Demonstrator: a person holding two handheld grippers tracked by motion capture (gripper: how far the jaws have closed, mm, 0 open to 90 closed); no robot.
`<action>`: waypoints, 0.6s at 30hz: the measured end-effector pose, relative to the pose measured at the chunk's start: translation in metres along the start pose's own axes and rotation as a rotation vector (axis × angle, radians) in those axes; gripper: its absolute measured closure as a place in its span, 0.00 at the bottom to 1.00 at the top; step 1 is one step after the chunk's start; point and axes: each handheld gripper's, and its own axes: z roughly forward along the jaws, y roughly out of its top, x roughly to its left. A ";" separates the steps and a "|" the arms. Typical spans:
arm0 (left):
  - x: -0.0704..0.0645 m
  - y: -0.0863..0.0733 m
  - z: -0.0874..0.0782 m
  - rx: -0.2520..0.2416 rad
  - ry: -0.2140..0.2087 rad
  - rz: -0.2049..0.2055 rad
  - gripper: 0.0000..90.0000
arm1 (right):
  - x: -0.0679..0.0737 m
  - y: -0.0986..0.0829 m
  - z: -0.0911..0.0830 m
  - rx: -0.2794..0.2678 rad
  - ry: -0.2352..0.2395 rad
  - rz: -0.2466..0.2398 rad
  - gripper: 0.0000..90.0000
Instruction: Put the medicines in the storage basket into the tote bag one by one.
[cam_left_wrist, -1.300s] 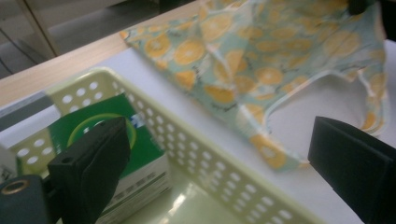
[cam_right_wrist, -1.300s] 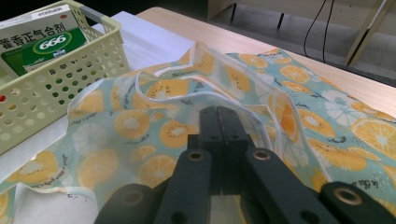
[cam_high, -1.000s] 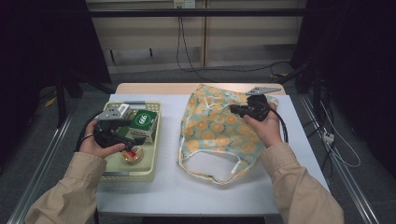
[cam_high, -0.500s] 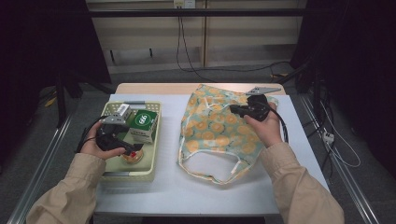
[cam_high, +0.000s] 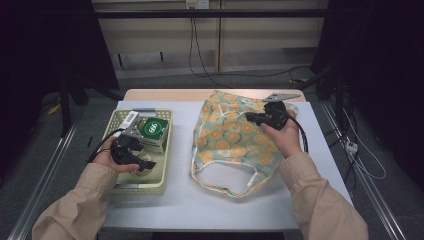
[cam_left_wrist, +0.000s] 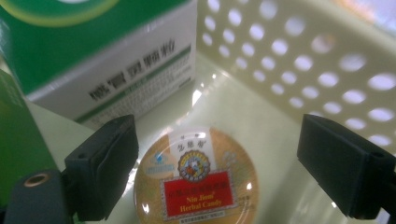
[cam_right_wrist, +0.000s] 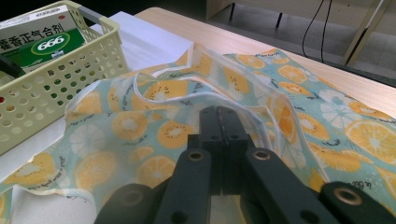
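The left gripper (cam_left_wrist: 219, 172) is hanging inside the basket (cam_left_wrist: 327, 60) with its jaws spread wide; the round candy tin (cam_left_wrist: 196, 179) is lying directly below and between them, a green medicine box (cam_left_wrist: 107, 56) just beyond. The right gripper (cam_right_wrist: 223, 122) is pinching the fruit-print bag (cam_right_wrist: 140, 126) over the table (cam_high: 200, 200), jaws together on the cloth.
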 end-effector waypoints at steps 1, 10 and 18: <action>0.000 -0.002 0.002 0.013 0.006 0.004 0.16 | 0.000 0.000 0.000 0.000 0.001 0.001 1.00; 0.008 -0.010 0.009 0.059 0.020 -0.003 0.14 | -0.001 0.000 0.001 0.002 0.003 -0.001 1.00; 0.010 -0.017 0.015 0.094 0.006 0.002 0.16 | 0.001 0.000 0.002 0.004 0.006 -0.003 1.00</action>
